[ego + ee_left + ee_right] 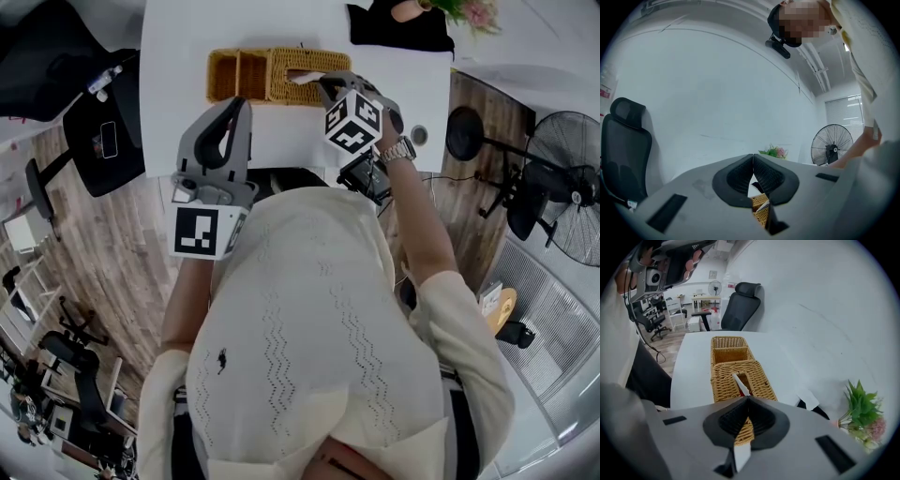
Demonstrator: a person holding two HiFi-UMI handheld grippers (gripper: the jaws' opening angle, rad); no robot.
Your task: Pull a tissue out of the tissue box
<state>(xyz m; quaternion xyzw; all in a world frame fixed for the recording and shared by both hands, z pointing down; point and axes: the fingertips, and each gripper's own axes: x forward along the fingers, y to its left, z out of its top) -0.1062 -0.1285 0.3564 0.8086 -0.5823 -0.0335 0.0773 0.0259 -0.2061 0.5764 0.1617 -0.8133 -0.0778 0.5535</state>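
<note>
A woven wicker tissue box (272,73) lies on the white table (178,56) in the head view. A white tissue (302,79) sticks up from its top slot. My right gripper (323,86) hangs over the box's right end, shut on the tissue. In the right gripper view the tissue (740,384) runs from the box (723,380) up into the closed tips of the right gripper (748,398). My left gripper (242,101) is held near the table's front edge, left of the right one, shut and holding nothing. The left gripper (753,157) shows its jaws meeting, with a bit of wicker (760,206) below.
An open wicker compartment (727,344) adjoins the box's far end. A potted plant (862,408) and a black cloth (403,28) sit on the table's right side. A black office chair (103,131) stands left of the table, a floor fan (562,187) to the right.
</note>
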